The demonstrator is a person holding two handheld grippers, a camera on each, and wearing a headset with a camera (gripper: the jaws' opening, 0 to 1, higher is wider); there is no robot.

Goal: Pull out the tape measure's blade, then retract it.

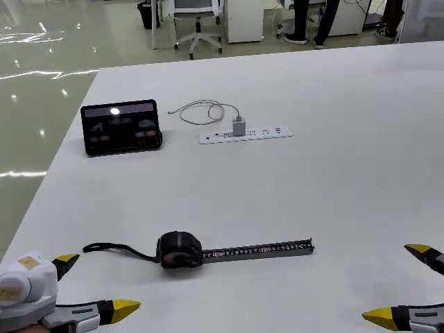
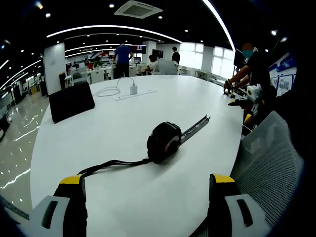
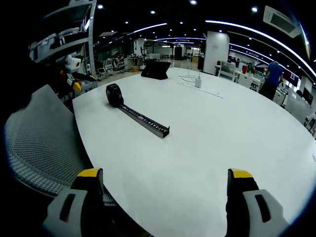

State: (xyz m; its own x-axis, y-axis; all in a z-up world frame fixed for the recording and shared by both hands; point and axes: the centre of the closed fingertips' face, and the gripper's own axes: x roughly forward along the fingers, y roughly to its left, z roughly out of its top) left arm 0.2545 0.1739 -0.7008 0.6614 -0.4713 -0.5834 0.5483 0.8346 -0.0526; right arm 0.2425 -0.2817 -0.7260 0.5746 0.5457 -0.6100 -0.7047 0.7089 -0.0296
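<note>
A black tape measure (image 1: 180, 250) lies on the white table (image 1: 333, 159), its blade (image 1: 258, 250) drawn out to the right and its black wrist strap (image 1: 114, 248) trailing left. In the left gripper view the case (image 2: 165, 141) sits ahead of the jaws, blade (image 2: 194, 129) pointing away. The right gripper view has the blade (image 3: 144, 121) running to the case (image 3: 114, 95). My left gripper (image 1: 103, 283) hovers open at the near left, clear of the strap. My right gripper (image 1: 404, 286) stands open at the near right, apart from the blade tip. Nothing is held.
A dark tablet (image 1: 121, 127) stands at the back left. A white power strip (image 1: 244, 134) with a plugged charger and coiled cable (image 1: 201, 111) lies behind the tape. A mesh chair (image 3: 39, 143) sits by the near edge. People and office chairs stand beyond the table.
</note>
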